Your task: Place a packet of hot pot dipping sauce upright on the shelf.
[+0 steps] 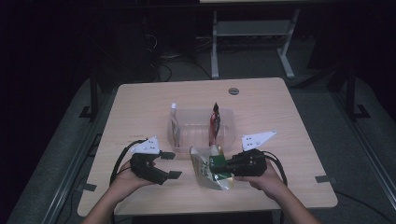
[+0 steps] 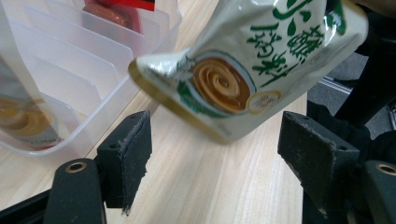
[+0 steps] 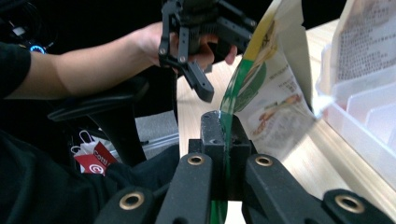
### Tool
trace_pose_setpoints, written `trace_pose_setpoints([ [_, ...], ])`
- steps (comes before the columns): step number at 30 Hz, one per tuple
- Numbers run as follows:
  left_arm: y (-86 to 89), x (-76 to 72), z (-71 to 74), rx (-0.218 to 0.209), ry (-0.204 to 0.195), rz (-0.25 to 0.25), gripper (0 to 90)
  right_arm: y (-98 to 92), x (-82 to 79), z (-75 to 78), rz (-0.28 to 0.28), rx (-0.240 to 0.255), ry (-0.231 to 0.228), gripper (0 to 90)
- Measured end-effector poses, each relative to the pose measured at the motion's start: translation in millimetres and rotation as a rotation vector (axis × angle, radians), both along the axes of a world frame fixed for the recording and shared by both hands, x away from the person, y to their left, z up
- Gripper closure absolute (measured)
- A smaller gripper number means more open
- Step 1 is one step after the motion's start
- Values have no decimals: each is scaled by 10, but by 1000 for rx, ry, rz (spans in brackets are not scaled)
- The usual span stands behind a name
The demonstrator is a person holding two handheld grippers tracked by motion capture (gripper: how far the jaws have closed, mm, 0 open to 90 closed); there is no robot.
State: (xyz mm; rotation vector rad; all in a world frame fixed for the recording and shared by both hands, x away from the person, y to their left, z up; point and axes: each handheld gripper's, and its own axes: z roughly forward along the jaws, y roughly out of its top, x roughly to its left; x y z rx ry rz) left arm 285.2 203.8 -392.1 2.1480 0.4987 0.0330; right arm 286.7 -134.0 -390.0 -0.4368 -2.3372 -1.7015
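Now only the right gripper [image 1: 229, 164] pinches the green sauce pouch [image 1: 208, 171] by one edge, the left gripper [image 1: 171, 164] spread wide beside it, so the pouch could sag or slip before reaching the clear bin [image 1: 201, 116] beyond.

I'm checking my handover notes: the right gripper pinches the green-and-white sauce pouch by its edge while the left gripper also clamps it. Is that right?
Not quite. The right gripper does pinch the sauce pouch by its edge, but the left gripper is open: the left gripper view shows its pads apart with the pouch hanging clear above them, touching neither.

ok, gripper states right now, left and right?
Left gripper: open, holding nothing.
Right gripper: shut on the white-and-green foil sauce pouch.
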Motion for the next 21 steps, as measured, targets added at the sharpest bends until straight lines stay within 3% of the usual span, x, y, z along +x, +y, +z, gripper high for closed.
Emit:
trace_pose_setpoints([
  [12, 10, -107, -260, 96, -25, -21, 213, 38, 74, 168, -24, 35, -49, 900],
  [21, 23, -90, -300, 108, -19, -17, 213, 45, 149, 337, -44, 69, -83, 900],
])
